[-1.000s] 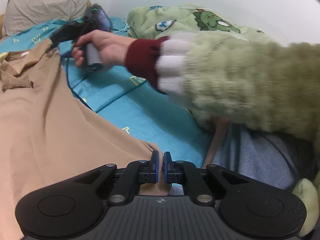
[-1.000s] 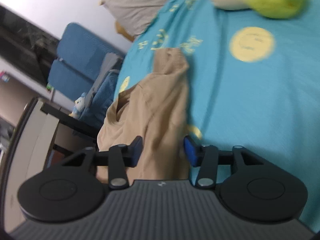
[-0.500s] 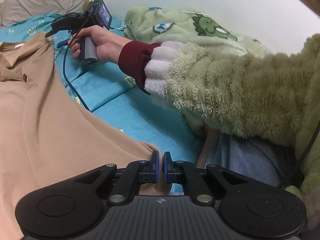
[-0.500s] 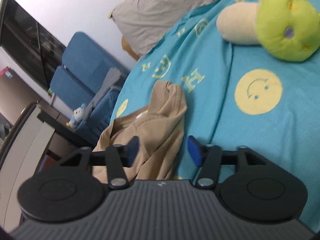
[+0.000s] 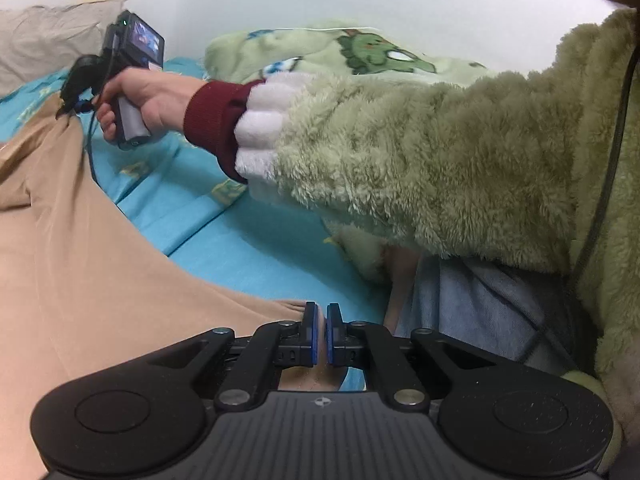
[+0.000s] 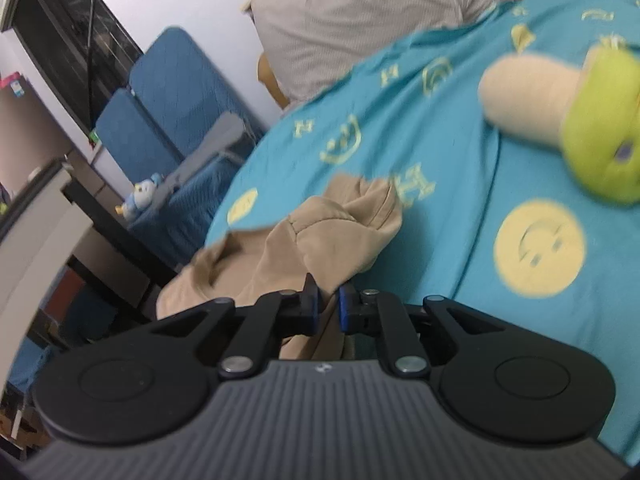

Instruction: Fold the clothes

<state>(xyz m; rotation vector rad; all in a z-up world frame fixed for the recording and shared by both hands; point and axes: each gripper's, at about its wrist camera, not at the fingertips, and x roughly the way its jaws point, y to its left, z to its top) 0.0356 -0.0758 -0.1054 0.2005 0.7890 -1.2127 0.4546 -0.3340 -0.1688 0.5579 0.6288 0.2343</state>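
The left hand-held gripper is pressed together on a corner of the tan garment. The right hand-held gripper is almost closed, pinching the garment's bunched far end. The garment lies between them on the bed.

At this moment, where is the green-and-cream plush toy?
Right wrist view, upper right: the green-and-cream plush toy lies on the turquoise smiley-print bedsheet, beyond the tan garment.

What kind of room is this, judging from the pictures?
Most likely a bedroom: a bed under a turquoise smiley-print sheet, a grey striped pillow at its head, and a green dinosaur-print fleece blanket.
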